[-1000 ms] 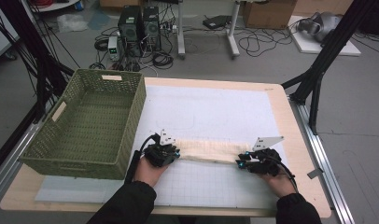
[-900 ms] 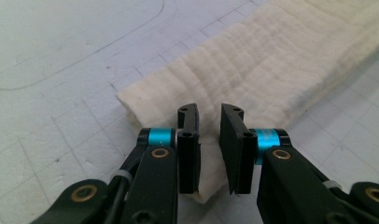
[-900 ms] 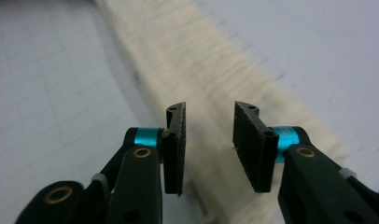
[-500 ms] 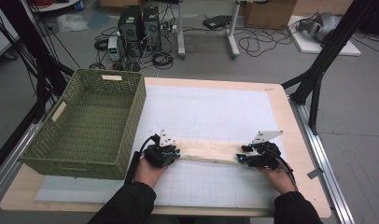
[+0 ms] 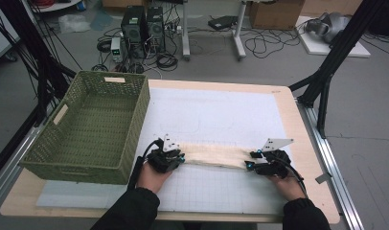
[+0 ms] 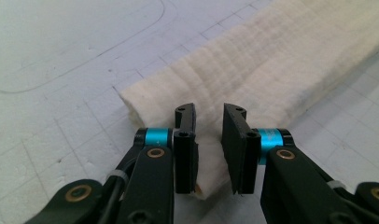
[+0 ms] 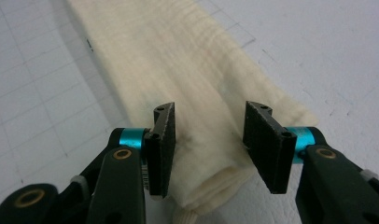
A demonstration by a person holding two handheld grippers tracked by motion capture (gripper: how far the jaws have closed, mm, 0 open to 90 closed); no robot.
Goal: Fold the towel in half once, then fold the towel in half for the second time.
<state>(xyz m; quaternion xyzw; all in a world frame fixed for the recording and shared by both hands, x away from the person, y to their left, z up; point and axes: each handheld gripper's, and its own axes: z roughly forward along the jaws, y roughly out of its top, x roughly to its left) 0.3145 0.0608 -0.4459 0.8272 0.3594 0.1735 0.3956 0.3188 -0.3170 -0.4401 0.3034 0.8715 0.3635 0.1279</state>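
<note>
Right gripper [image 7: 208, 144] jaws just opened, folded cloth [image 5: 214, 155] end released between them; left gripper [image 6: 208, 147] jaws apart too, cloth end between; fold judged finished.

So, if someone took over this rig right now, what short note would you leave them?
Left gripper: fingers apart, straddling the left end of the folded cream cloth without clamping it.
Right gripper: fingers have just been opening, with the cloth's right end loose between them.
Cloth: folded into a long narrow strip, flat on the white gridded mat.
Green basket: at the left, nothing in it.
Done: lengthwise fold.
Left, probably: fold the strip shorter and put it in the basket.
</note>
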